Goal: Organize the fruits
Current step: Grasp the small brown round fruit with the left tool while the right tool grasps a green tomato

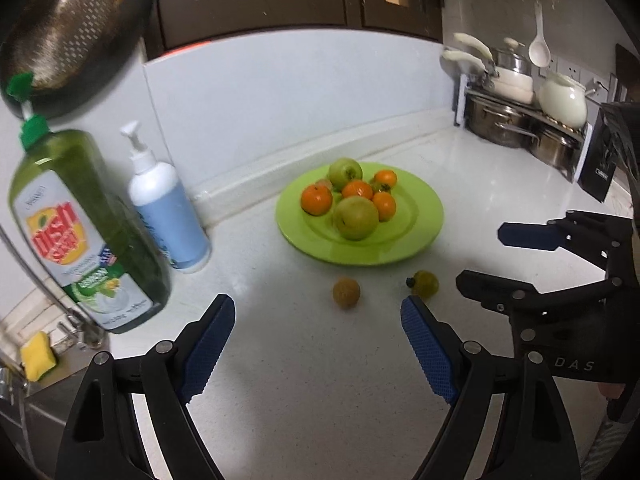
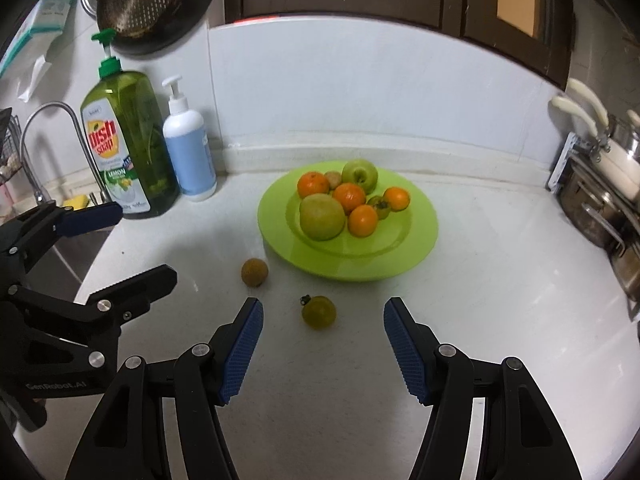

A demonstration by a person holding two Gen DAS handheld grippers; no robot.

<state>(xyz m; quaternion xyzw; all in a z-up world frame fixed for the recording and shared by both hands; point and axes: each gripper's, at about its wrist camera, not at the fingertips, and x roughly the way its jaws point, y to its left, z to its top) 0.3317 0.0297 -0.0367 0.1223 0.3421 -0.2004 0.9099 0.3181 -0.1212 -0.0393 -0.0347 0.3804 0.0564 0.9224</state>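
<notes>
Most fruits already sit on my green plate (image 2: 420, 240). Two are left on the counter, near the plate: a brown round fruit (image 2: 254, 273) and a yellow-green fruit (image 2: 319, 311). My left gripper (image 1: 318, 322) and right gripper (image 2: 323, 326) are both wide apart, holding nothing.

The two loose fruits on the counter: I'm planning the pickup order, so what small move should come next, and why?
Probably ease the right tool forward and down around the yellow-green fruit. It lies on the counter short of the green plate, almost between that tool's open fingers, and nothing is held yet. The brown fruit sits nearer the left tool, also open.
</notes>
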